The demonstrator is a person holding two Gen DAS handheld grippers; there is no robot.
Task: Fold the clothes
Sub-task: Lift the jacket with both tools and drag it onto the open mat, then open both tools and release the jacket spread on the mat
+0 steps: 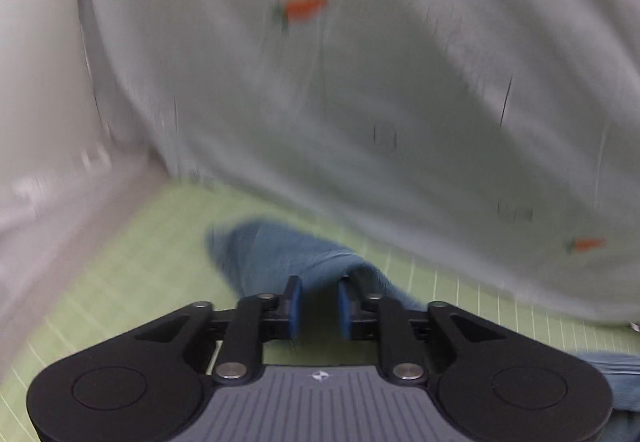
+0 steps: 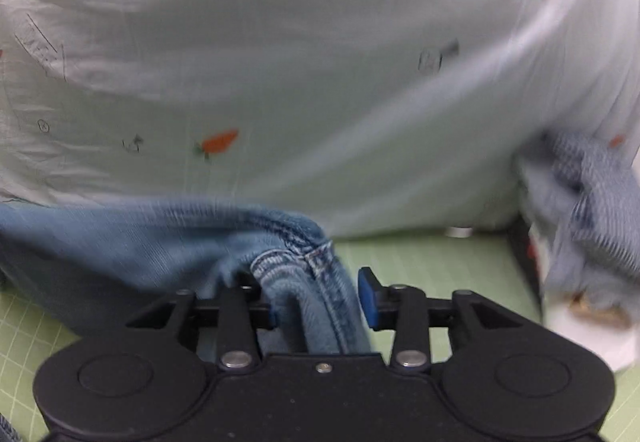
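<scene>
— What's that blue stuff my right gripper (image 2: 322, 292) has?

— Denim (image 2: 168, 242): coarse woven cotton, matt, with raised pale stitching along the seam. My left gripper (image 1: 319, 300) shows the same cloth, softer in the blur.

— And the tongs themselves?

— Matt black plastic arms, shiny metal rivets, blue rubbery-looking pads (image 1: 295, 306). My left one has a ribbed grey plastic plate.

— The backdrop?

— A thin pale sheet (image 2: 320, 62), smooth cloth printed with orange carrots. Underneath, a matt green gridded mat (image 1: 132, 262).
</scene>
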